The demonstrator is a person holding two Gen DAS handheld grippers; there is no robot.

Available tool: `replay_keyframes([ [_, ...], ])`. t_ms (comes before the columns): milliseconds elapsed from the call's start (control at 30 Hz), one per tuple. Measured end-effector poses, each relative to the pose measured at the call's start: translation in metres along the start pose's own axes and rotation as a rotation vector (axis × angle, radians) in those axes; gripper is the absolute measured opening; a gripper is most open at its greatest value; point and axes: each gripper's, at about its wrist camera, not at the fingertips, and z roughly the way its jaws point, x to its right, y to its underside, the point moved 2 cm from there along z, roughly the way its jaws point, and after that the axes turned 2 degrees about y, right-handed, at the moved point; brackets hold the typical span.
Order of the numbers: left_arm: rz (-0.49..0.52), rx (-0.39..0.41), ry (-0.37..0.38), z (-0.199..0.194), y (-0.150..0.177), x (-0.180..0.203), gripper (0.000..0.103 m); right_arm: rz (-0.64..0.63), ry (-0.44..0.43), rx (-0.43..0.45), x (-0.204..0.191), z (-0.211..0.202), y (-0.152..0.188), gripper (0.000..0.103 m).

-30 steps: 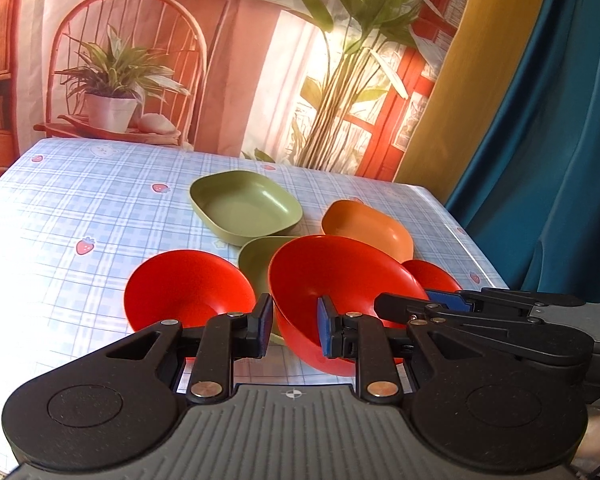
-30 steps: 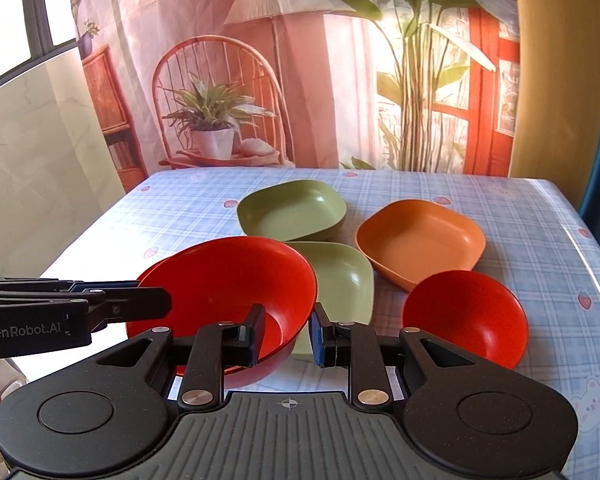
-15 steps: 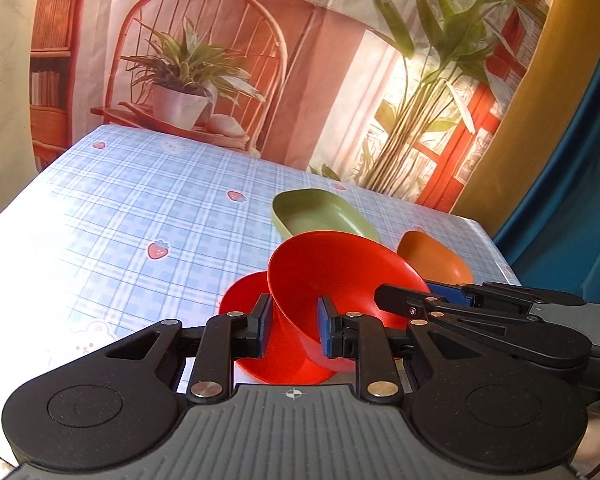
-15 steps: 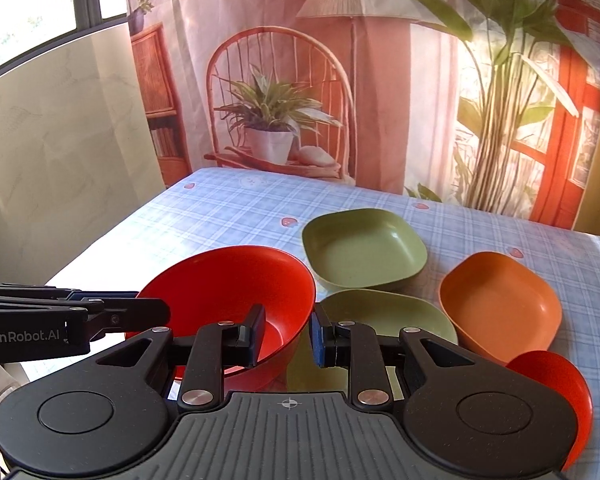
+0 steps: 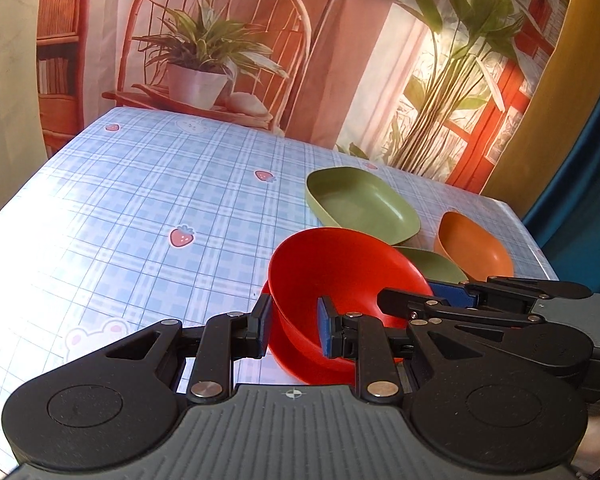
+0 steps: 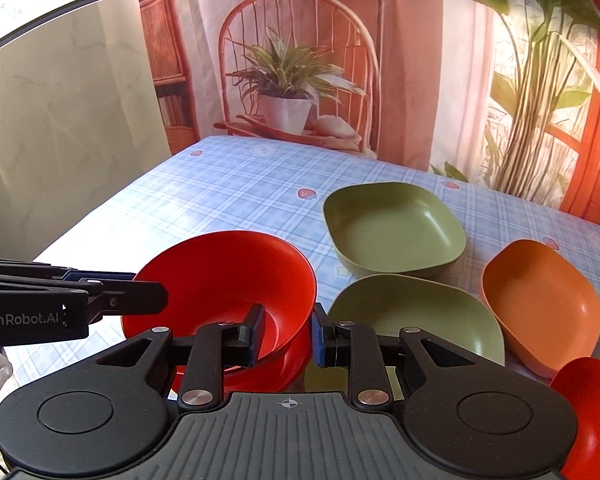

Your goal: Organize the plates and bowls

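Red bowl (image 5: 340, 276) pinched at opposite rims: left gripper (image 5: 292, 330) clamped narrow on the near-left rim wall, right gripper (image 6: 286, 330) clamped narrow on the right rim wall, one pad inside, one outside on each. Same grip as a second ago, jaws unchanged.

Carried bowl now directly over a second red bowl (image 6: 296, 364), whose rim peeks out underneath in both views (touching or just above: cannot tell). A second ago that lower bowl sat well to the left of the carried one in the left wrist view, fully exposed; now almost wholly covered.

Whole scene shifted rightward in both views since then. Deep green dish (image 6: 396, 228) and shallower green dish (image 6: 416, 316) now right of the held bowl, still overlapping at their near edges. Orange dish (image 6: 540, 304) further right, near the table edge. Small red bowl (image 6: 588, 412), fully seen earlier, now cut off at the lower right corner behind the right gripper's body.

Blue plaid tablecloth (image 5: 140, 208) with strawberry prints, far more of its left side bare in view than before.
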Motion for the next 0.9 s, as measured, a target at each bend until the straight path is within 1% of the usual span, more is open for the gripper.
replay_keyframes([
  [267,0.009,-0.026,-0.013,0.013,0.002,-0.004,0.024,0.003,-0.004,-0.025,0.003,0.013,0.003,0.022],
  [367,0.011,-0.032,-0.018,0.015,0.002,-0.006,0.025,0.001,-0.004,-0.02,0.003,0.015,0.003,0.023],
  [433,0.008,-0.032,-0.028,0.015,0.002,-0.006,0.027,0.002,-0.002,-0.018,0.003,0.016,0.003,0.025],
  [467,0.005,-0.033,-0.028,0.015,0.001,-0.007,0.03,0.004,-0.002,-0.017,0.004,0.016,0.003,0.026],
  [500,-0.003,-0.029,-0.033,0.014,0.0,-0.007,0.034,0.006,-0.002,-0.016,0.004,0.015,0.004,0.028],
  [567,-0.009,-0.021,-0.044,0.013,-0.002,-0.008,0.038,0.013,-0.002,-0.011,0.006,0.013,0.004,0.028],
  [733,0.002,-0.007,-0.051,0.009,-0.007,-0.003,0.038,0.036,0.004,0.013,0.015,0.003,0.004,0.028],
  [900,0.037,0.002,-0.042,0.006,-0.011,0.012,0.038,0.064,0.029,0.049,0.029,-0.013,0.008,0.028],
])
